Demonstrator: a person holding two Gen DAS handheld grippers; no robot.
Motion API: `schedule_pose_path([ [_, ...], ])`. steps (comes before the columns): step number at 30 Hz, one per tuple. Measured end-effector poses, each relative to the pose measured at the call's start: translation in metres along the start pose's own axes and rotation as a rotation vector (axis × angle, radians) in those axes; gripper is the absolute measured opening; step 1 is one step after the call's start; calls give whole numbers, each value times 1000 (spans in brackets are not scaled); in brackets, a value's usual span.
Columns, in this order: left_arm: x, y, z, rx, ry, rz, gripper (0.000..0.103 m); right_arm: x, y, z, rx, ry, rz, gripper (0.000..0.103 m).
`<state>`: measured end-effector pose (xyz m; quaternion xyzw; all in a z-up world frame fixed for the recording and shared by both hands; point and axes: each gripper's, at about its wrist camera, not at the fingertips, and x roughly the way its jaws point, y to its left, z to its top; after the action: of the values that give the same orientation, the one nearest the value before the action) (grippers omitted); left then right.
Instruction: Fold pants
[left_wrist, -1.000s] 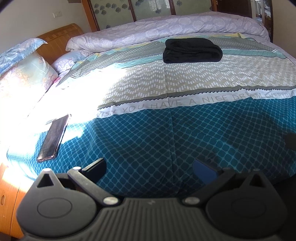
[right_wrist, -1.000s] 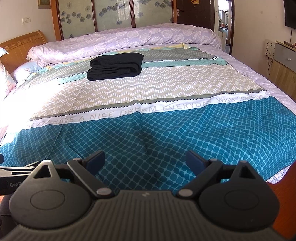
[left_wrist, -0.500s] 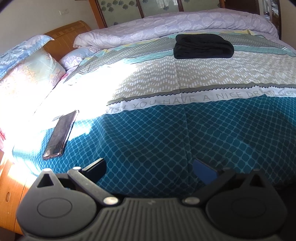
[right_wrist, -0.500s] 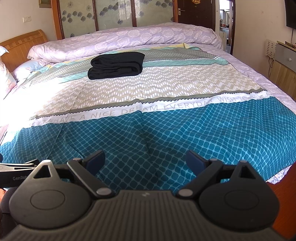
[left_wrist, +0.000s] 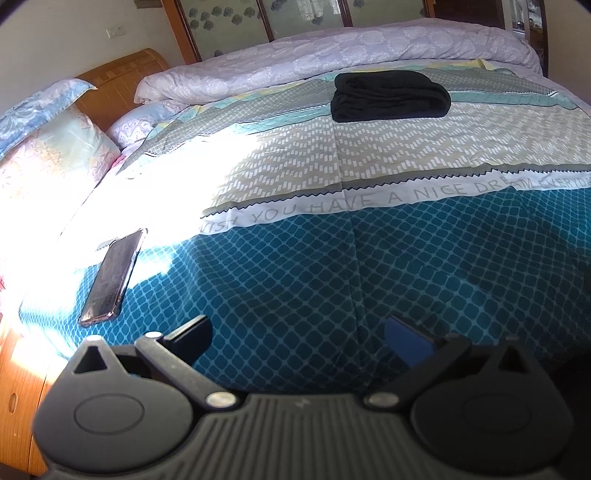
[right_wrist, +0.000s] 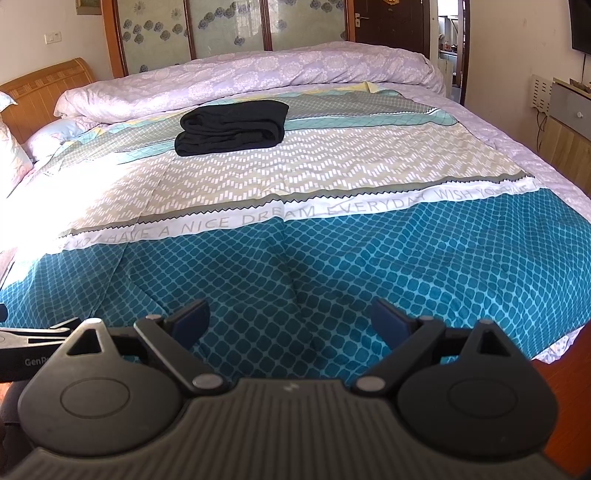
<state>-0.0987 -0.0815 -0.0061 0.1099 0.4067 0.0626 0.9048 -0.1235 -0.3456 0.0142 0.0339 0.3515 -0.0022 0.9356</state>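
Observation:
Black pants (left_wrist: 389, 96) (right_wrist: 232, 128) lie folded into a thick bundle on the far half of the bed, on the grey and beige bands of the sheet. My left gripper (left_wrist: 297, 338) hovers open over the teal near edge of the bed, well short of the pants, with nothing between its fingers. My right gripper (right_wrist: 291, 321) is also open and empty above the teal band near the foot of the bed. Part of the left gripper's body shows at the lower left of the right wrist view.
A phone (left_wrist: 112, 275) lies on the sheet at the left, near the bed's edge. Pillows (left_wrist: 48, 155) and a wooden headboard (left_wrist: 118, 85) are on the left. A rolled lilac duvet (right_wrist: 251, 77) lies behind the pants. A cabinet (right_wrist: 570, 129) stands to the right.
Both grippers stay open. The left view has drifted left and slightly down, so the pants and phone sit further right in it. The right view has barely shifted.

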Motion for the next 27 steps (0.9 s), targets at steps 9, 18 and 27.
schedule_pose_path([
  [9, -2, -4, -1, 16, 5, -10, 103, 0, -1, 0, 3, 3, 3, 96],
  [18, -2, -3, 1, 16, 7, -12, 103, 1, -1, 0, 1, 6, 6, 96],
  [27, -1, -4, 0, 23, 8, -2, 103, 1, -1, 0, 3, 7, 7, 96],
])
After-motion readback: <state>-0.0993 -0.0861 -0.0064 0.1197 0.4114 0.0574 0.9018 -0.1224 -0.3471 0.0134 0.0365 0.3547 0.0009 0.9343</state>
